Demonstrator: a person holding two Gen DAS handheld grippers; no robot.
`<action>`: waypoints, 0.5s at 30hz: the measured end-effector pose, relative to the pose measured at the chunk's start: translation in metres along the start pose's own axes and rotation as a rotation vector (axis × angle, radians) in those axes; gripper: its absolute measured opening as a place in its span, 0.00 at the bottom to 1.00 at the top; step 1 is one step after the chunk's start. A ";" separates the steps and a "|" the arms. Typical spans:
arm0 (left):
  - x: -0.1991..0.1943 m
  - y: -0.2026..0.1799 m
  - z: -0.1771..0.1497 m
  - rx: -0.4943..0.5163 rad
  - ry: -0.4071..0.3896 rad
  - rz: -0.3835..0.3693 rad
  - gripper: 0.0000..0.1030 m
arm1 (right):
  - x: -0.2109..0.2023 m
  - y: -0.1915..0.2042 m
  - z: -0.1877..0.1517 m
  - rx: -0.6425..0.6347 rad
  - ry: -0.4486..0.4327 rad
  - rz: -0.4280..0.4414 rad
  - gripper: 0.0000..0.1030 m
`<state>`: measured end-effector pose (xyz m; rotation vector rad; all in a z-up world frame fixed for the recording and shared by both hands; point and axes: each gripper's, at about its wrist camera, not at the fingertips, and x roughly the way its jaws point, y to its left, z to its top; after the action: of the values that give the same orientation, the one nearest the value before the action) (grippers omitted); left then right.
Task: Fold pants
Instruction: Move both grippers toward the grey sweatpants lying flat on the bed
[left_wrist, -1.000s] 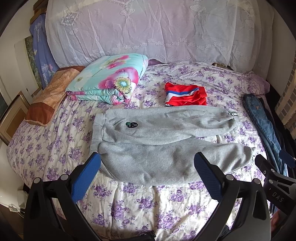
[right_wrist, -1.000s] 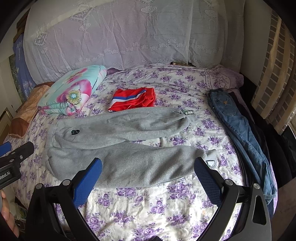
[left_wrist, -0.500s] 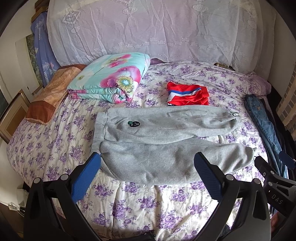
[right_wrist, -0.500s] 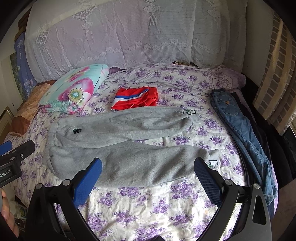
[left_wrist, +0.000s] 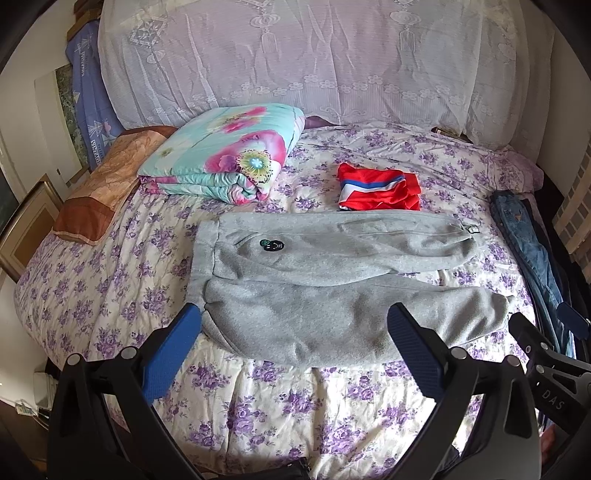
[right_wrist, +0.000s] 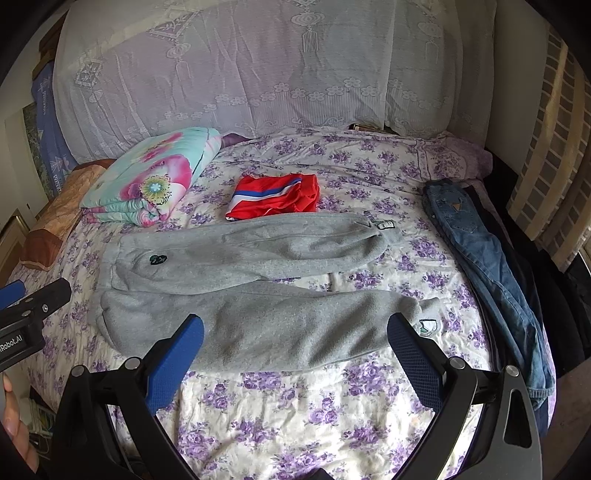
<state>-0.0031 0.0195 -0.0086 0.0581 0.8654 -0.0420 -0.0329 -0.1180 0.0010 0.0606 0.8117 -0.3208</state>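
Grey sweatpants (left_wrist: 325, 280) lie spread flat across the floral bed, waistband to the left, both legs running right; they also show in the right wrist view (right_wrist: 258, 295). My left gripper (left_wrist: 293, 332) is open and empty, hovering above the near edge of the pants by the waistband end. My right gripper (right_wrist: 295, 339) is open and empty, above the near leg, with its cuff label (right_wrist: 428, 326) by the right finger. Each gripper shows at the other view's edge.
A folded red garment (left_wrist: 380, 188) lies just behind the pants. A folded floral quilt (left_wrist: 225, 162) sits at the back left. Blue jeans (right_wrist: 480, 251) lie along the bed's right edge. A lace-covered headboard (left_wrist: 314, 62) stands behind.
Both grippers have drifted slightly back and up, so the pants sit a little lower in view. Both stay open. The pants have not moved.
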 end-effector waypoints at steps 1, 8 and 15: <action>0.000 0.001 0.000 0.000 0.000 0.000 0.95 | 0.000 0.000 0.000 0.000 0.000 0.000 0.97; 0.000 0.002 0.000 -0.001 0.002 -0.001 0.95 | 0.000 0.000 -0.001 0.000 -0.001 -0.001 0.97; 0.001 0.003 -0.001 0.000 0.003 -0.002 0.95 | 0.000 0.000 -0.002 0.001 -0.002 -0.002 0.97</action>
<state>-0.0031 0.0227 -0.0099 0.0570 0.8686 -0.0432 -0.0341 -0.1175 -0.0003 0.0607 0.8100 -0.3233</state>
